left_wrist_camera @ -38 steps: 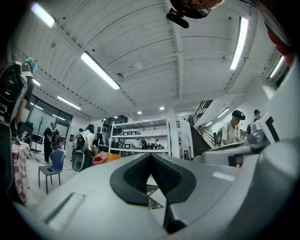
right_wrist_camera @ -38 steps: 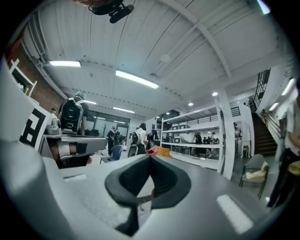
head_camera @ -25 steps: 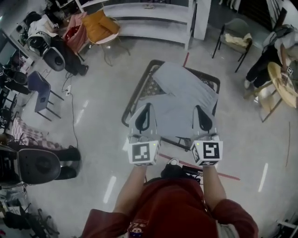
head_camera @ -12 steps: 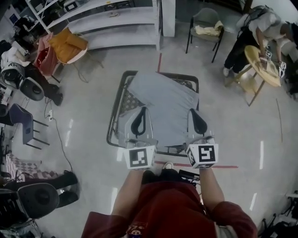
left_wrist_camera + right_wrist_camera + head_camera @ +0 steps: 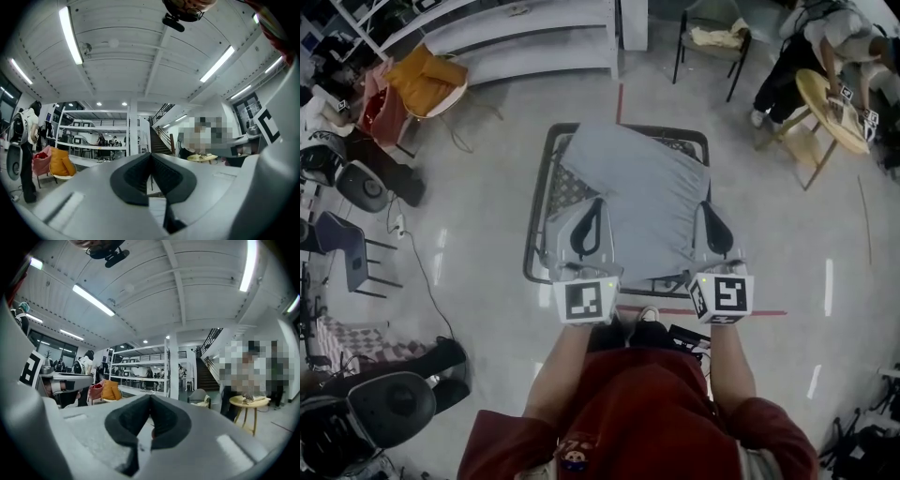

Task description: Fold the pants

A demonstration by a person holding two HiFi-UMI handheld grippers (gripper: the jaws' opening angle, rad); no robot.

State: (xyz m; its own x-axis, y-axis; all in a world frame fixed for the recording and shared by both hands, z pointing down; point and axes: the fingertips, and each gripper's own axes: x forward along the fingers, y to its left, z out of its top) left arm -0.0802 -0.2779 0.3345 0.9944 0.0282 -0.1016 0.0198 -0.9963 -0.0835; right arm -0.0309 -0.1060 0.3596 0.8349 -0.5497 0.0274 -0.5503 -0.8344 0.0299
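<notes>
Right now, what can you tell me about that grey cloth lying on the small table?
It is a pair of light grey pants, plain soft fabric by the look, lying flat and slightly askew on the dark-framed table. It covers most of the top and leaves a strip of patterned surface bare along the left side. Its near part sits beneath the tips of the left gripper and the right gripper, both shut. Whether they pinch the cloth cannot be told.
</notes>
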